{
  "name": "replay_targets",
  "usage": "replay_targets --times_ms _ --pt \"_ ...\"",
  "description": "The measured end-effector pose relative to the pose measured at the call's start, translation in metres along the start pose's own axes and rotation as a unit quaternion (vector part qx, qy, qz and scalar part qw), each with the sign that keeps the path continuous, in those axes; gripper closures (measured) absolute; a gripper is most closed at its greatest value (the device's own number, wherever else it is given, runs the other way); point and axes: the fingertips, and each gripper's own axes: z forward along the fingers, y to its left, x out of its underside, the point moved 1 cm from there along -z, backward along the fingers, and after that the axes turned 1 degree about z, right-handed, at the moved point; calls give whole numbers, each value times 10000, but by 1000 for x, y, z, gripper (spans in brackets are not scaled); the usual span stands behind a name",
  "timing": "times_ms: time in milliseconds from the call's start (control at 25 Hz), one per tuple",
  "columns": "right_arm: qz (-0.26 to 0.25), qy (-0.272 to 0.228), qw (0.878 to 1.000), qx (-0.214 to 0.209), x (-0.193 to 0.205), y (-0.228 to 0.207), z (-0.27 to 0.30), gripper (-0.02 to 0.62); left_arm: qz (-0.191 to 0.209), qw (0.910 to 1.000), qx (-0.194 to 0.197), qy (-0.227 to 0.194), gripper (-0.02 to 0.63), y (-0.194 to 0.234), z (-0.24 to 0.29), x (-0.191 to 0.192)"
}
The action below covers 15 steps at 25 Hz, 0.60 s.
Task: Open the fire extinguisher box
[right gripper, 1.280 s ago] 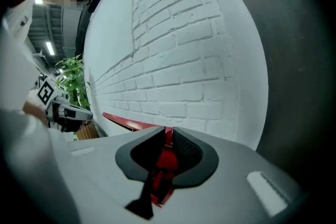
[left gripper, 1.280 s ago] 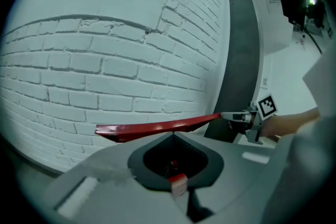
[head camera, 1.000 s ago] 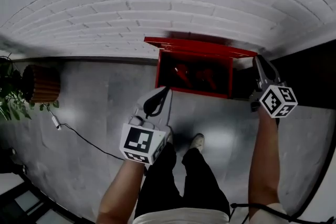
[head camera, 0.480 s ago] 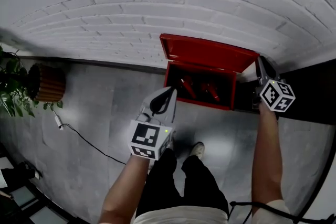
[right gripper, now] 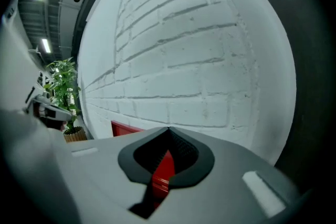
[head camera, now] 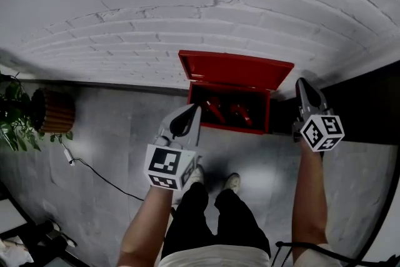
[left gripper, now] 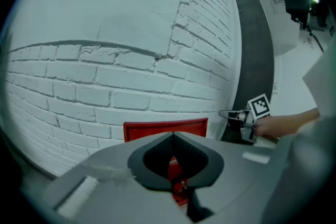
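The red fire extinguisher box (head camera: 230,125) stands on the floor against the white brick wall, its lid (head camera: 236,69) raised back against the bricks. Red extinguishers (head camera: 226,109) lie inside. My left gripper (head camera: 196,109) hovers in front of the box's left part, jaws shut and empty; in the left gripper view the lid (left gripper: 164,129) shows beyond its tips (left gripper: 173,134). My right gripper (head camera: 300,82) hangs just right of the lid's right corner without touching it. Its jaws have just been closing and stand shut with nothing between them (right gripper: 168,129).
A potted plant (head camera: 11,117) in a slatted wooden pot (head camera: 55,110) stands at the left by the wall. A cable (head camera: 100,173) runs across the grey floor. A dark wall panel (head camera: 369,97) lies right of the box. The person's feet (head camera: 215,179) are before it.
Both grippers have lifted a little. The right gripper has come slightly away from the lid's right corner. The lid stands raised throughout.
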Motion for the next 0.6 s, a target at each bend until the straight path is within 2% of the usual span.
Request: replay_targets --times_ms 240,440,600 --pt "-169 -292 9992 -236 -20 50 -50 589 193 9992 -8 -355 600 2 -13 -37" --pt "-15 -432 9985 -330 -51 88 -95 589 301 9985 -42 -446 600 -6 -54 -66" --pt "-120 -457 9982 -371 -80 109 -119 589 339 9980 -93 -522 600 -10 -80 -91"
